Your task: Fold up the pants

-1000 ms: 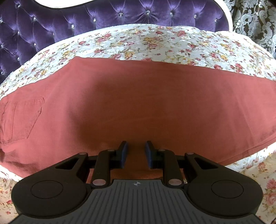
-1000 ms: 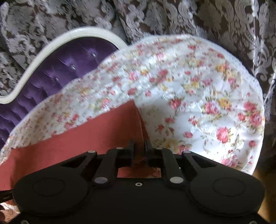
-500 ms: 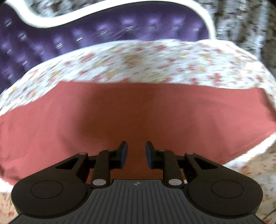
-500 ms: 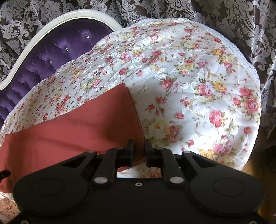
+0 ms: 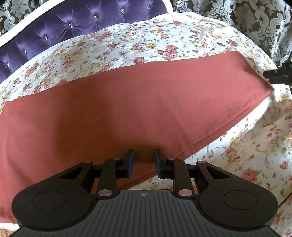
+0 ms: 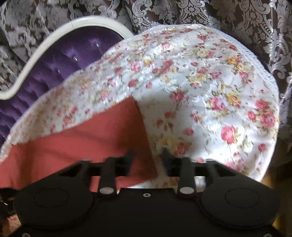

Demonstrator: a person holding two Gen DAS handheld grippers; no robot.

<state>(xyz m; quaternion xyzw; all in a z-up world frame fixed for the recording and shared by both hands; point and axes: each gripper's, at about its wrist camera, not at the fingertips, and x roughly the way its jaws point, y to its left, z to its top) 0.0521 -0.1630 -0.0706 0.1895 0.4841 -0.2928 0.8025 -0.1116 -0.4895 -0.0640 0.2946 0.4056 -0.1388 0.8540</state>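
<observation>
Left gripper (image 5: 144, 160): blue-padded fingers (image 5: 130, 160) narrowly parted, rust-red cotton pants (image 5: 127, 109) fabric bunched between them; pinching near edge of pants.

Right gripper (image 6: 147, 155): jaws just been opening, now spread; hem corner of pants (image 6: 102, 138) lies between them, pads not pressing it. View blurred.

Pants: folded lengthwise, spread flat across white quilted floral bedspread (image 5: 146, 36), hem end toward right gripper.

Beyond: purple tufted velvet headboard (image 5: 82, 20) with white frame, brown damask curtain (image 6: 237, 16) behind.
</observation>
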